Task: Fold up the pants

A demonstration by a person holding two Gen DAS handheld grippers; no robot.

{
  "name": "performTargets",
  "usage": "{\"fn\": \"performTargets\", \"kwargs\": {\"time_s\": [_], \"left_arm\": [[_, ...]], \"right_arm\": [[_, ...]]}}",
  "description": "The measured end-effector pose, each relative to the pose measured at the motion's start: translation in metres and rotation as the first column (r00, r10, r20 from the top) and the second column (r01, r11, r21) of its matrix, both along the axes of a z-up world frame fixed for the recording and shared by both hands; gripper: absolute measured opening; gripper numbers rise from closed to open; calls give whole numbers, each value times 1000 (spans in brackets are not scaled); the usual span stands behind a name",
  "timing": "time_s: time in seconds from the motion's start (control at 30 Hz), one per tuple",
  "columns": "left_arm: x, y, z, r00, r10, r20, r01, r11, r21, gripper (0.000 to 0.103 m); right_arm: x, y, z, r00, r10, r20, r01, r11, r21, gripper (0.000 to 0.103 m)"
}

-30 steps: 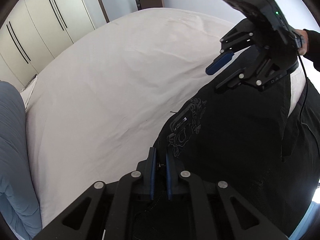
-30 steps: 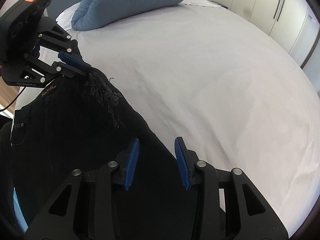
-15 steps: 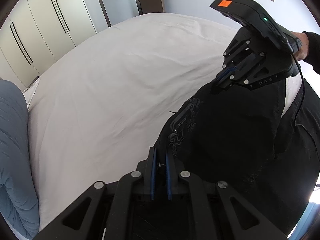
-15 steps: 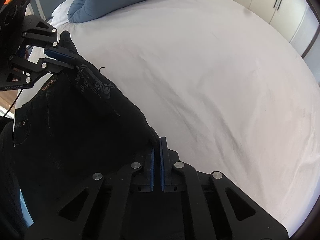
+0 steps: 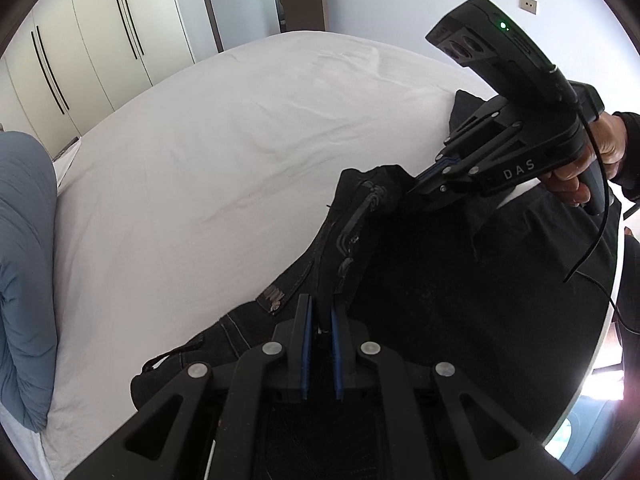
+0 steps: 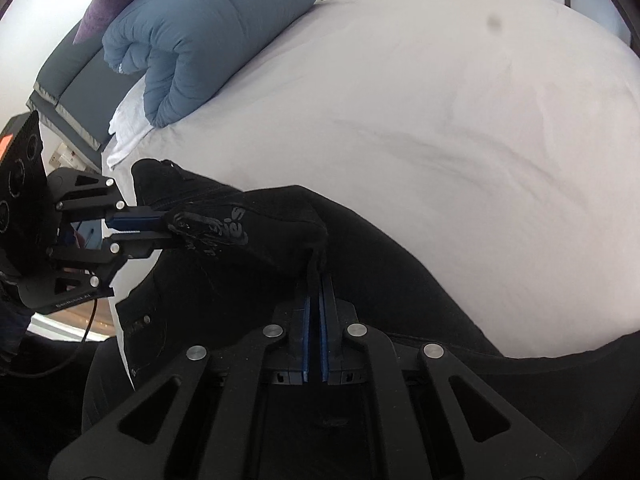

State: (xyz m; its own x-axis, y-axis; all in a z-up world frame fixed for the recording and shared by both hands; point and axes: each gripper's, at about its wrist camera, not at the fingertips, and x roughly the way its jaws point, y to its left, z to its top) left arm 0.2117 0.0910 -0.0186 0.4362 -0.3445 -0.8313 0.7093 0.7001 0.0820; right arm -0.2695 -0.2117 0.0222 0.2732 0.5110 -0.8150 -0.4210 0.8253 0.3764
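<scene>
- The black pants [image 5: 420, 300] lay at the near edge of the bed [image 5: 200, 160], over its white sheet, with one edge lifted off the sheet between the two grippers.
- The left gripper [image 5: 320, 312] was clenched on a fold of the pants' edge, the dark cloth pinched between its blue pads.
- The right gripper [image 6: 316, 280] was likewise clenched on the pants, a ridge of cloth rising from between its pads; its jaws had just closed onto the fabric.
- In the left wrist view, the right gripper [image 5: 424, 180] held the raised cloth from the right, gripped by a hand [image 5: 588, 168] in a dark sleeve.
- Pale printed lettering [image 6: 236, 224] showed on the lifted fold, between the two grippers.
- A rolled blue duvet [image 6: 208, 36] sat at the far end of the bed, well apart from the pants.
- Pale wardrobe doors [image 5: 92, 52] stood beyond the bed.
</scene>
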Motion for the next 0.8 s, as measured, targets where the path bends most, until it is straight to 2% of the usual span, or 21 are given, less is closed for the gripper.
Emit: {"fn": "performTargets", "kwargs": {"time_s": [0.13,0.27,0.33,0.47,0.6,0.67,0.8], "left_arm": [[-26,11,-2,1000,-22,-1,22,1000,19,8],[-51,20,-17,998,-45,-31,47,998,37,8],[-65,22,-26,997,-58,-59,60,998,30,8],[-84,23,-38,992,-100,-77,105,993,57,8],[-95,31,-50,987,-122,-107,129,990,63,9],[-97,32,-60,985,-124,-123,134,988,76,9],[-102,31,-69,982,-138,-130,153,982,114,8]], "right_arm": [[-34,13,1,997,74,-1,-74,994,-83,2],[-84,32,8,984,173,40,-159,961,-227,2],[-111,41,5,977,207,47,-189,948,-257,2],[-164,54,3,970,230,77,-191,921,-339,2],[-201,71,0,964,243,104,-187,904,-384,2],[-227,77,-9,955,269,122,-192,881,-433,2],[-251,96,-15,942,304,142,-195,840,-506,2]]}}
